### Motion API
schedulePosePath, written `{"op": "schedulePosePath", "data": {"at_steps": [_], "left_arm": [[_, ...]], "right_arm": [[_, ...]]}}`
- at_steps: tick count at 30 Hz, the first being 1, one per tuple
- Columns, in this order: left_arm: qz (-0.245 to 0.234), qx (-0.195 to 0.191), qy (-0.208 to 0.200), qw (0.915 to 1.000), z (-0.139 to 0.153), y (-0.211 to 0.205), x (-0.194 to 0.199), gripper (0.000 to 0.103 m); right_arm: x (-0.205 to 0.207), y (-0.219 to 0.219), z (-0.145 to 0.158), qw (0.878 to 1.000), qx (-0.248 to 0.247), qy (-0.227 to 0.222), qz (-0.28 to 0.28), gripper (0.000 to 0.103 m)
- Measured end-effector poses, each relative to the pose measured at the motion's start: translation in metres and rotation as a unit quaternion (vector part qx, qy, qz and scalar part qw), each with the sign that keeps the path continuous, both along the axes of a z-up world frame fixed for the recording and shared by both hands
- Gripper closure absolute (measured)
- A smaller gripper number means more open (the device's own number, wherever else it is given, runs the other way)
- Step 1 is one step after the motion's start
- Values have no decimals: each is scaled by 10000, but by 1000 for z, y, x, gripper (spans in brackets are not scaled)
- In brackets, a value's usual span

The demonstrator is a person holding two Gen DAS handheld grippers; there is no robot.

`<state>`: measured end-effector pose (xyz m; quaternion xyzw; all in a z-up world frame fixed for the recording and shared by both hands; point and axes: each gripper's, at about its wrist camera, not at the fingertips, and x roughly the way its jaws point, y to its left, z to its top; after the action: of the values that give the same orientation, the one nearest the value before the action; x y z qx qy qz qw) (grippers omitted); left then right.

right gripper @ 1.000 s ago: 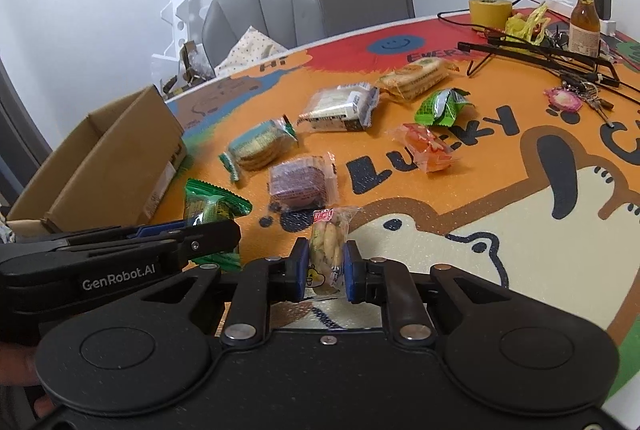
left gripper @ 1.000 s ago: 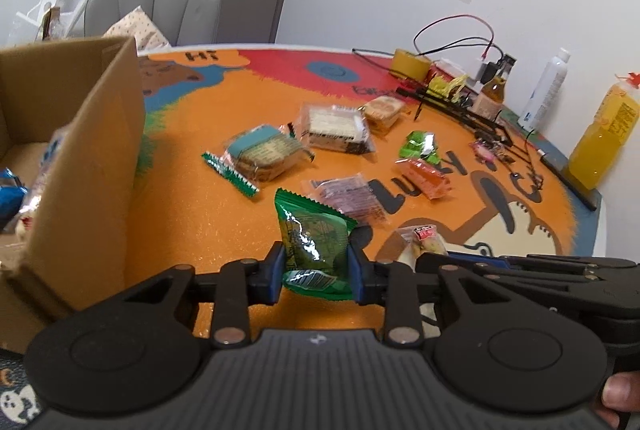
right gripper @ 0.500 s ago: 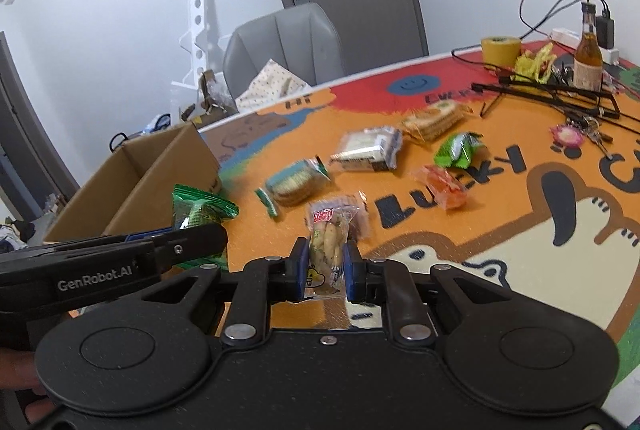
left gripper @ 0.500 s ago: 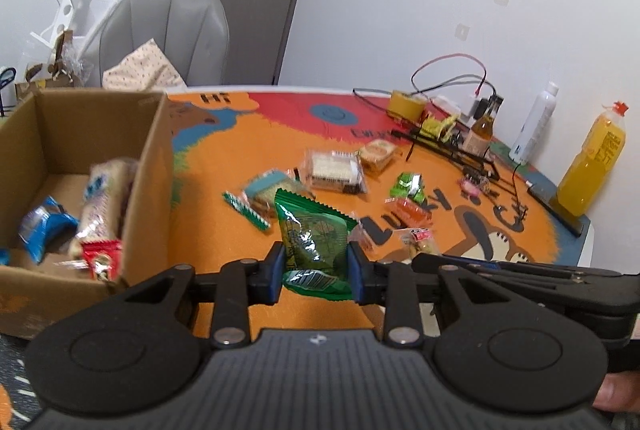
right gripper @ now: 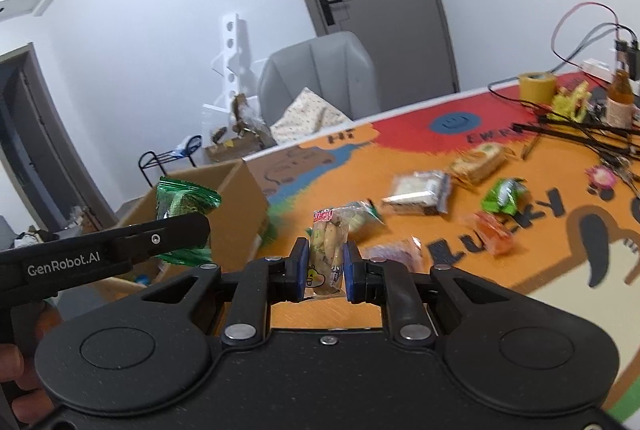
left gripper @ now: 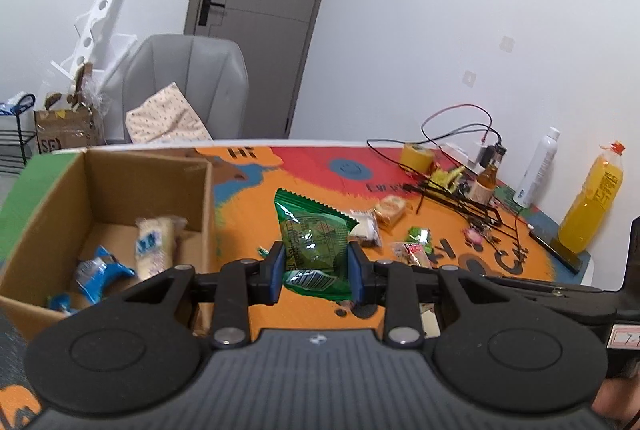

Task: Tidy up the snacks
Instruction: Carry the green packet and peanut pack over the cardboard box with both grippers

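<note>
I hold a green foil snack packet [left gripper: 314, 244] upright, clear of the orange table, beside the open cardboard box [left gripper: 208, 206], where a pale wrapped cake [left gripper: 154, 246] and blue packets [left gripper: 98, 270] lie. My other tongs pinch a clear packet of pale snacks [right gripper: 326, 254], also upright. More wrapped snacks [right gripper: 418, 190] lie scattered across the tabletop.

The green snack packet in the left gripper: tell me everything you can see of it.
The green snack packet is a glossy foil-like pouch with a serrated top edge, a darker printed panel in the middle and white stripes near the bottom. It stands roughly upright, clamped at its lower half between the blue pads of the left gripper, clear of the orange tabletop. The pads alone touch it. In the left wrist view it hangs just right of the open cardboard box, which already holds packets. Its contents cannot be read.
</note>
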<state>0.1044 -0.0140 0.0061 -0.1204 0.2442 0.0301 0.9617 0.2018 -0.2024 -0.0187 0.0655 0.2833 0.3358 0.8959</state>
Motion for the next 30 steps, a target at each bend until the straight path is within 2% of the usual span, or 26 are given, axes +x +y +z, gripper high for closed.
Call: {"op": "schedulePosePath", "data": {"at_steps": [12, 30], "left_arm": [[332, 136, -211, 9991, 18, 35, -7, 72], [990, 107, -28, 9950, 5, 103, 4, 72]], "right_arm": [[5, 37, 15, 9994, 27, -204, 288, 86], [15, 98, 27, 9960, -104, -383, 801, 86]]}}
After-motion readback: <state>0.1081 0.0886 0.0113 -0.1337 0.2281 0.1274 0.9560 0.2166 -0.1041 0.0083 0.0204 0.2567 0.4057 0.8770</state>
